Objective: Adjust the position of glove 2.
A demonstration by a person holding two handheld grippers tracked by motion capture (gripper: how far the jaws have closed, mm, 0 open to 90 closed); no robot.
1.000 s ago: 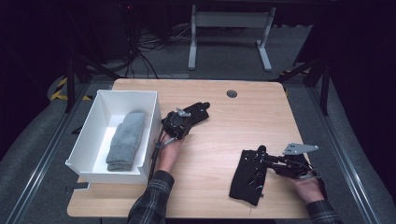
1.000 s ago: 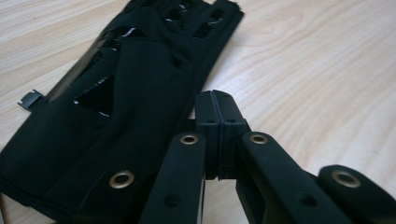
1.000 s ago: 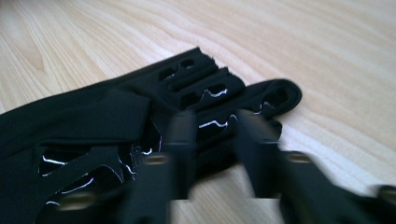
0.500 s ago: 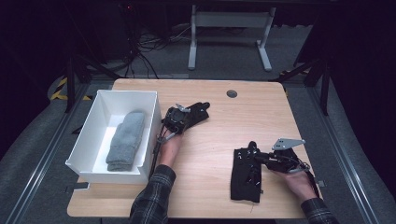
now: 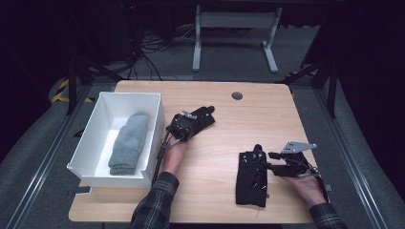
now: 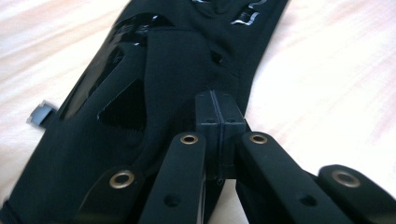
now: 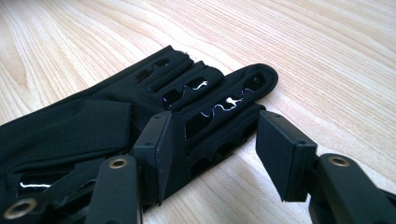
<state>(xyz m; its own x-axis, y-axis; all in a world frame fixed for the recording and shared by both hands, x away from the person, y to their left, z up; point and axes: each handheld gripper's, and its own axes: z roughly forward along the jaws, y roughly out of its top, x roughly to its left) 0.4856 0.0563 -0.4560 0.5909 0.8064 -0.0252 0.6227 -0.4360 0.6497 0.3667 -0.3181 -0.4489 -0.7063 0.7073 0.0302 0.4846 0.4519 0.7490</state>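
On the near right of the table lies a black glove, flat — right gripper now drawn in over its fingers, jaws spread around them, not yet closed. Grasp looks imminent. Farther left, beside the white box — left gripper pinched on a second black glove.

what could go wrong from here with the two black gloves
The left gripper is shut on the edge of its black glove; such a thin pinch of fabric may slip out when lifted. The right gripper is open around one finger of the other glove, so closing there might catch a single finger and leave the rest dragging over the table. The white bin already holds a grey towel, so a dangling glove could snag its wall.
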